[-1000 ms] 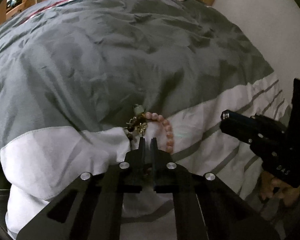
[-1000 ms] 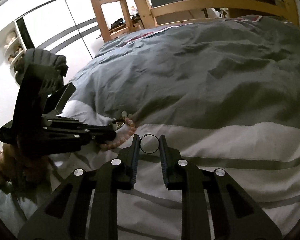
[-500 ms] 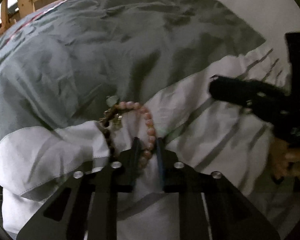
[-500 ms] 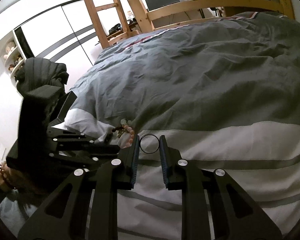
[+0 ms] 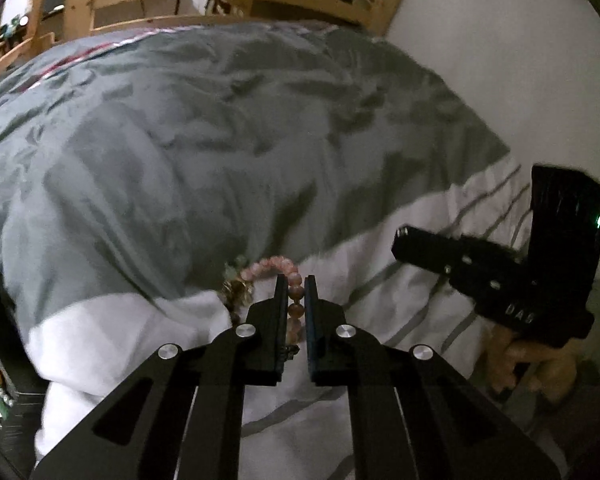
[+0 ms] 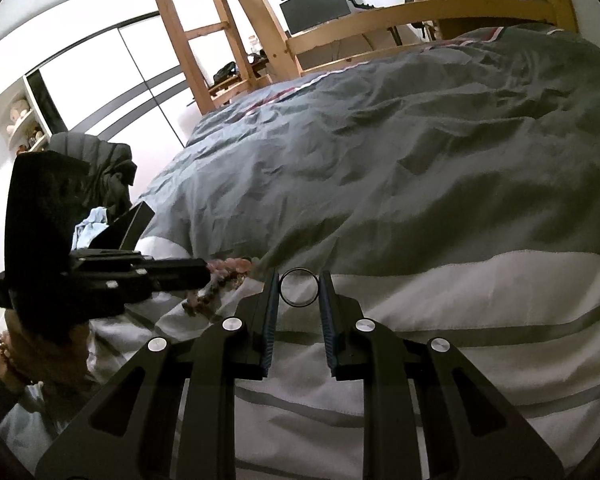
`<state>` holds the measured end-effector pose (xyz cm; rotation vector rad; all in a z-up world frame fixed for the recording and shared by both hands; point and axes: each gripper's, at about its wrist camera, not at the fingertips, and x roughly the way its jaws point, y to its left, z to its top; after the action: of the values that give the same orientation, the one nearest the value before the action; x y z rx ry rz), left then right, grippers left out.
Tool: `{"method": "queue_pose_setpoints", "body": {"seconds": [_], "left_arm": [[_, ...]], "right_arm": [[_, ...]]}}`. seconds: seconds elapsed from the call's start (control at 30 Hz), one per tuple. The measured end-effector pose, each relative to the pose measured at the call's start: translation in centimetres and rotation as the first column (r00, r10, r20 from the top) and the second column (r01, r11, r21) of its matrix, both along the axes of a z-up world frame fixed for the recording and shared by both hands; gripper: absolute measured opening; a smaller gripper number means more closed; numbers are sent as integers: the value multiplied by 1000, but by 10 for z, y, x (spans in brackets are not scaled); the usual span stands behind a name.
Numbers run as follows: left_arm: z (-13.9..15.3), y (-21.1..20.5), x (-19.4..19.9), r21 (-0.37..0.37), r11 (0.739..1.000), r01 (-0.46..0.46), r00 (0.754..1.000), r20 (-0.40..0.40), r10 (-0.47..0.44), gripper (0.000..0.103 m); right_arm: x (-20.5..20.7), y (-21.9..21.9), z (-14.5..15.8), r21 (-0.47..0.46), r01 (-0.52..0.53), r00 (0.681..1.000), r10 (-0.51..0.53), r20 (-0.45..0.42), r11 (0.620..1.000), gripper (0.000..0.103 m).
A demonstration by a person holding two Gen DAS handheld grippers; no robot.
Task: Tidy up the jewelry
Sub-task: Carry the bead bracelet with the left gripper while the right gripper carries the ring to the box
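Bedroom, dim near the bed, brighter toward the far wall. Wide bed under a rumpled grey duvet (image 6: 400,168) with a white, grey-striped band at the near edge. Pale wooden bed frame (image 6: 400,20) at the far end, a wooden ladder (image 6: 204,36) beside it. White wardrobe doors (image 6: 112,76) with dark stripes, small shelves (image 6: 22,128) at their left. Dark monitor (image 6: 314,6) behind the frame. Plain white wall (image 5: 500,60) along the bed's side.

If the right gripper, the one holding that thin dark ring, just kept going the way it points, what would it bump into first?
Most likely the duvet: the right gripper tilts downward at it, with nothing else ahead beyond the ring. Depth is hard to judge.
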<state>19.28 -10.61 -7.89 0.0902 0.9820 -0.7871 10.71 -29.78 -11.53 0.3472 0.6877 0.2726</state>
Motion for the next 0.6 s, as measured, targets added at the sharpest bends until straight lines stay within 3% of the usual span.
{"method": "queue_pose_setpoints", "body": {"seconds": [0.3, 0.6], "left_arm": [[47, 20, -9, -66, 996, -51, 996, 68, 56, 7], [84, 57, -21, -74, 990, -116, 987, 103, 123, 7]], "right_arm": [[-7, 11, 27, -12, -13, 999, 14, 48, 1000, 21], [-19, 37, 73, -49, -55, 992, 61, 112, 997, 21]]}}
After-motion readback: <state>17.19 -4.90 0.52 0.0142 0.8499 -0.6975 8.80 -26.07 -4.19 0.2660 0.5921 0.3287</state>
